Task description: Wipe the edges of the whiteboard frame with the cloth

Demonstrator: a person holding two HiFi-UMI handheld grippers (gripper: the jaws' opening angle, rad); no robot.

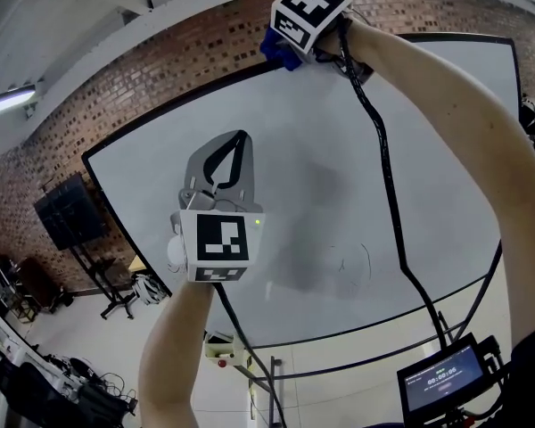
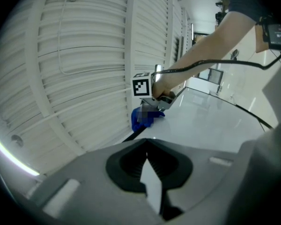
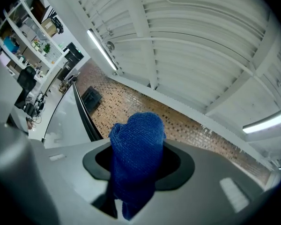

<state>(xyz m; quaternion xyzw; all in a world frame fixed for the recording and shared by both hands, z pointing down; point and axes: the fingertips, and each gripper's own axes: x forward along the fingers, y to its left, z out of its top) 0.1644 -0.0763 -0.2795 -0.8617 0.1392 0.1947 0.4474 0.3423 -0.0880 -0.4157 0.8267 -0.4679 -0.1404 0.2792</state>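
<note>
Head view: two grippers are seen raised before one whiteboard [image 1: 321,150]. Nearest, the left gripper [image 1: 239,141] is held clenched, with nothing between its jaws, in front of the white surface. One black cable [image 1: 385,168] is draped across the board, running up to the right gripper [image 1: 290,47], which is clamped on the single blue cloth [image 1: 279,53]. The cloth is held at the top edge of the black frame [image 1: 174,111]. Beyond, one brick wall [image 1: 143,78] and one dark screen on a stand [image 1: 69,210] are seen.
</note>
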